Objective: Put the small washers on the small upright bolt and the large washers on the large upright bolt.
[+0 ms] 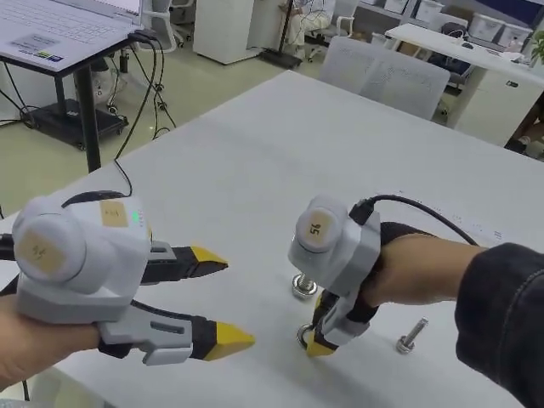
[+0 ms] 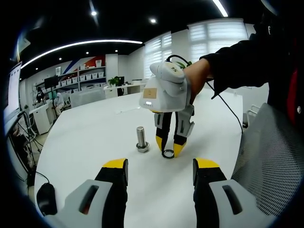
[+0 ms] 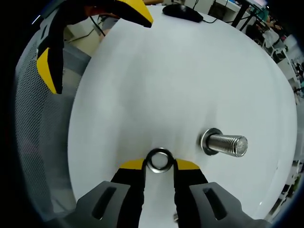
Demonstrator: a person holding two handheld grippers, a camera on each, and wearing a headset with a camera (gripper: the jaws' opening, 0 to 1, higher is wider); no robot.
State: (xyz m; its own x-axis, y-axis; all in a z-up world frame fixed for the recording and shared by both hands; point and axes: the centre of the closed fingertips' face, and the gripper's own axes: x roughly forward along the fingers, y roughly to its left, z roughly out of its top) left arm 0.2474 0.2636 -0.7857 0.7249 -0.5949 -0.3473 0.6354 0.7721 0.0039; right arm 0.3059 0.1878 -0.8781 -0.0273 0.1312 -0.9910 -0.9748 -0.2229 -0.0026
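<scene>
Bench inventory, left to right. All places are given from the large upright bolt.

1. Laptop: far to the left of the bolt and beyond it, on a separate dark stand, off the tabletop.

2. Left tool: held in a hand, well to the left of the bolt. Its yellow-tipped jaws stand wide apart with nothing between them and point toward the bolt. In the left gripper view the two tips frame the bolt from below.

3. Large upright bolt: stands on its broad base near the middle of the white tabletop, threaded shaft up. From the head view it is partly hidden behind the right tool's body. It shows clearly in the left gripper view and in the right gripper view.

4. Washer: a metal ring down at the tabletop, just beside the bolt on the person's side and not touching it. It is also seen at and.

5. Right tool: held in a hand, pointing steeply down just beside the bolt. Its tips are closed against the washer, one on each side.

6. Small bolt: to the right of the large bolt, beyond the right tool. Head on the tabletop, shaft up, standing free.

7. Mesh-backed chair: beyond the bolt, at the tabletop's far edge.
</scene>
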